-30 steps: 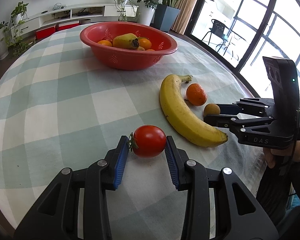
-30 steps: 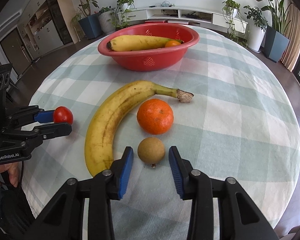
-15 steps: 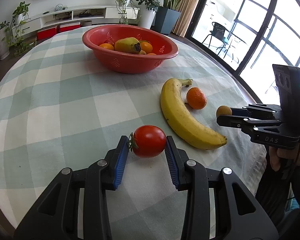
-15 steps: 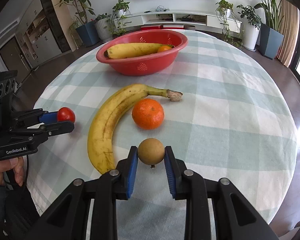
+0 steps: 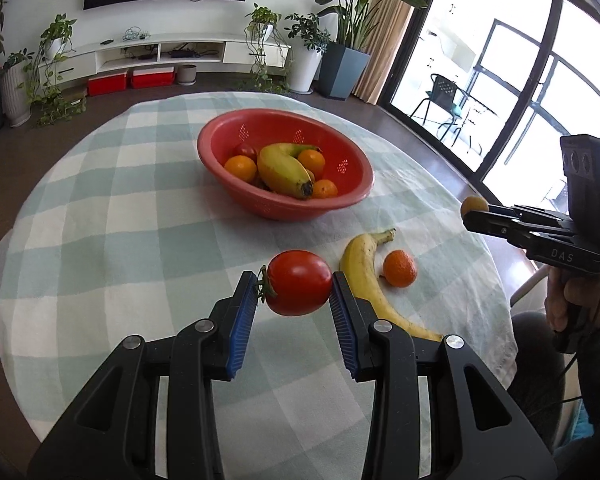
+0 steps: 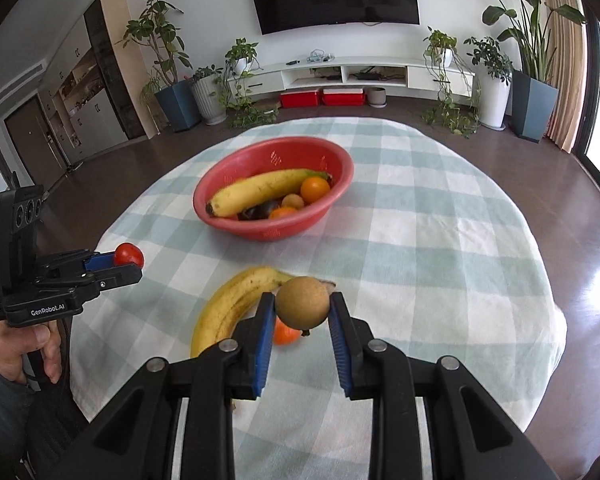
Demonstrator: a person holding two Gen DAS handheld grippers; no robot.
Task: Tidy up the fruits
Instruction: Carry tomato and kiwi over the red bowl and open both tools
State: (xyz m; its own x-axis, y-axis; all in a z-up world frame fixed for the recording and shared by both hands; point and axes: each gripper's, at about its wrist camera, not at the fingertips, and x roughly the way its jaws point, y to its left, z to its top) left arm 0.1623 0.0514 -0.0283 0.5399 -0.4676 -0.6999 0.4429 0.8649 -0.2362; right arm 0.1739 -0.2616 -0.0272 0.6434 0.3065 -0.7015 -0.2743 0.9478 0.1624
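Above the checked tablecloth [image 5: 100, 240], the left gripper [image 5: 294, 292] pinches a tomato [image 5: 298, 288] (stem leftward). The right gripper [image 6: 302, 312] clamps a small brown fruit [image 6: 302, 302].

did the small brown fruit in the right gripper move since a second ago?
Yes. The brown fruit, clamped in the right gripper, has gone up off the checked cloth; before, it sat on the cloth below the orange, which it now partly hides.

A red tomato [image 5: 299, 282] is being clamped between the left gripper [image 5: 294, 312] pads above the checked tablecloth [image 5: 100, 240]; a small brown fruit [image 5: 474, 205] is being pinched by the right gripper [image 5: 478, 214].
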